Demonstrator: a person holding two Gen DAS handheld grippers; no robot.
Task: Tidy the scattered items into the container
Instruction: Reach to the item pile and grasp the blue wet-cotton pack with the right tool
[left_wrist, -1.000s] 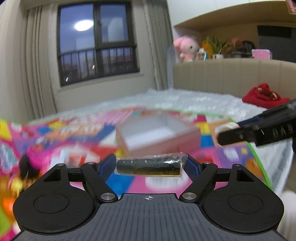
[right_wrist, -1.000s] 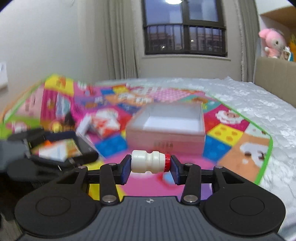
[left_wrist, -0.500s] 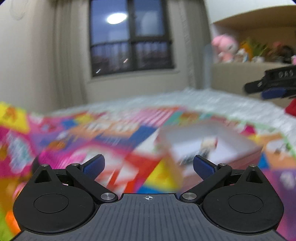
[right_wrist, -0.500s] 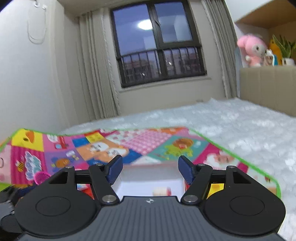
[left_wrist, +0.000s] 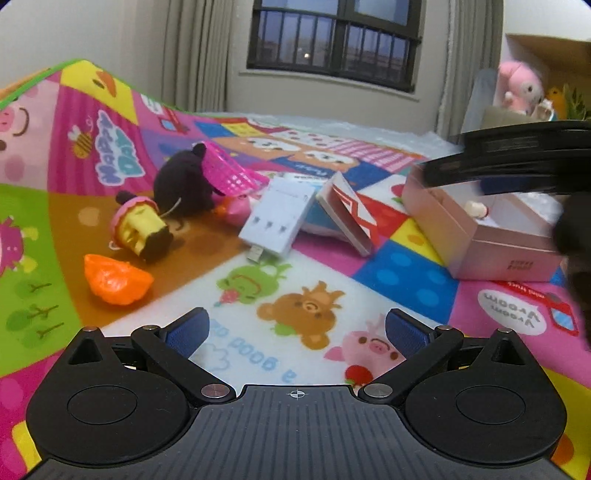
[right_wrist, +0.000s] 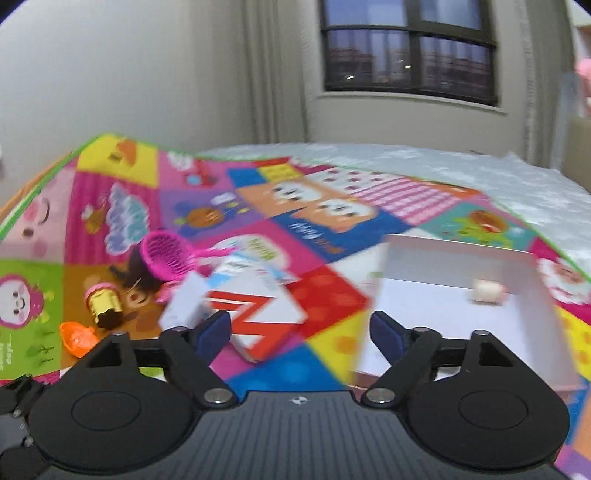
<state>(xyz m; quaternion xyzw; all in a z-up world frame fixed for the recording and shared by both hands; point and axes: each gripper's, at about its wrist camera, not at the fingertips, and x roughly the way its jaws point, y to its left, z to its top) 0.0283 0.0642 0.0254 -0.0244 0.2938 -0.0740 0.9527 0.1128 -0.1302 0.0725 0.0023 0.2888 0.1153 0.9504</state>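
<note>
My left gripper (left_wrist: 295, 328) stands wide open and empty, low over the play mat. Ahead of it lie an orange toy (left_wrist: 116, 278), a yellow cupcake toy (left_wrist: 142, 229), a black plush (left_wrist: 181, 184), a pink basket (left_wrist: 229, 171), a white charger (left_wrist: 277, 218) and a red-and-white box (left_wrist: 349, 214). The pink container (left_wrist: 480, 251) sits to the right with a small white bottle (left_wrist: 476, 208) inside. My right gripper (right_wrist: 301, 330) has nothing between its jaws, which are opening, beside the container (right_wrist: 443, 251). The bottle (right_wrist: 487, 291) lies in it. The red-and-white box (right_wrist: 266, 317) is just ahead.
The colourful mat (left_wrist: 402, 280) covers a bed, with white bedding (right_wrist: 480, 177) beyond its green edge. The right gripper's body (left_wrist: 517, 158) crosses above the container in the left wrist view. A wall, curtains and a window (right_wrist: 406, 48) stand behind.
The left gripper let go of a black wrapped roll and the right one of the white bottle. Both opened and swung left from the container toward the scattered items.
</note>
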